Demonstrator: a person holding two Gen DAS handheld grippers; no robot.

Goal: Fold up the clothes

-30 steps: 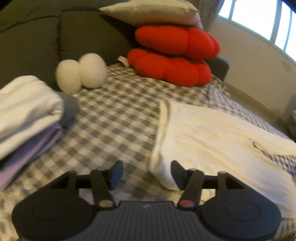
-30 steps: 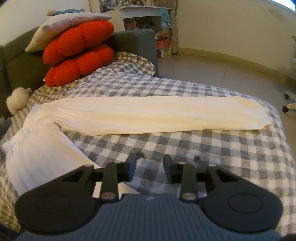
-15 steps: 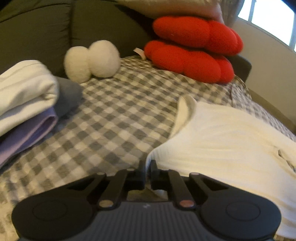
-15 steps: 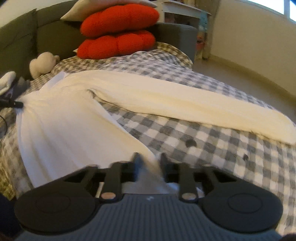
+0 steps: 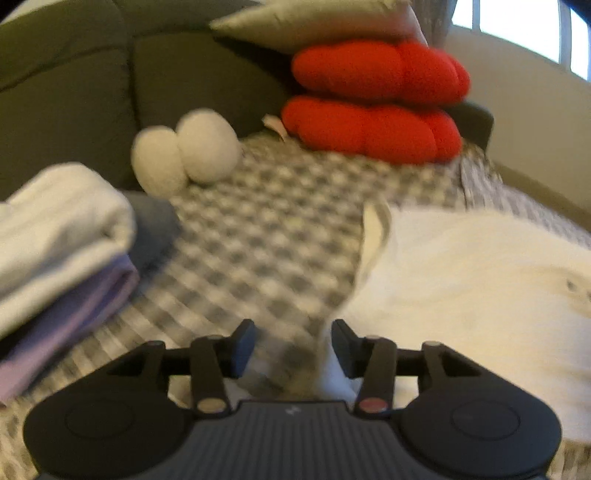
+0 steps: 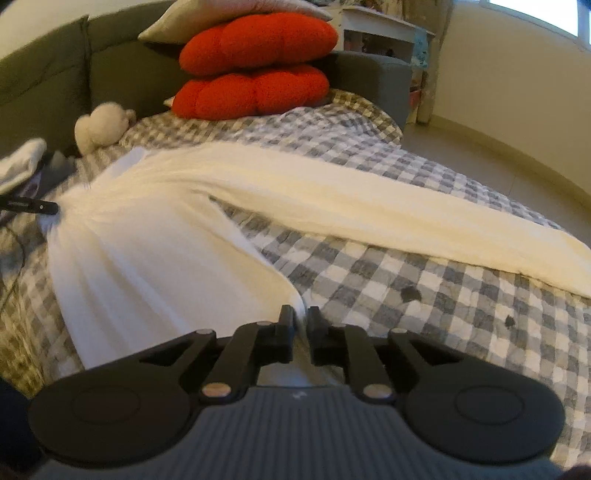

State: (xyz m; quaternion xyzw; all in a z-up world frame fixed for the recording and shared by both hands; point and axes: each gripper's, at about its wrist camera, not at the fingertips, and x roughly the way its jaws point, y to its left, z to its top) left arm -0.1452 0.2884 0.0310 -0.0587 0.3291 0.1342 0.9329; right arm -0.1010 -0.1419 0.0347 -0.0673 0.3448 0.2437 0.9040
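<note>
Grey-and-white checked bedding (image 5: pixel 266 236) covers the surface in the left wrist view, with a dark green sofa back (image 5: pixel 74 92) behind it. Two red cushions (image 5: pixel 373 103) are stacked at the far end under a pale pillow (image 5: pixel 314 18), and a white plush toy (image 5: pixel 184 155) sits by the sofa back. At the left edge lies a pile of folded clothes (image 5: pixel 62 258), white on top of lilac. The white garment (image 5: pixel 480 288) spreads over the right half of the bedding; this frame is motion-blurred. The left gripper (image 5: pixel 293 345) has its fingers spread apart, with a fold of the garment's edge between them, against the right finger. In the right wrist view the same garment (image 6: pixel 155 258) lies across the bedding (image 6: pixel 461 314), a long cream part stretching away toward the right edge. The right gripper (image 6: pixel 302 325) is pinched on the near corner of the white garment, the cloth rising into the narrow gap between its fingers. A dark gripper tip (image 6: pixel 33 205) touches the garment's far left edge.
</note>
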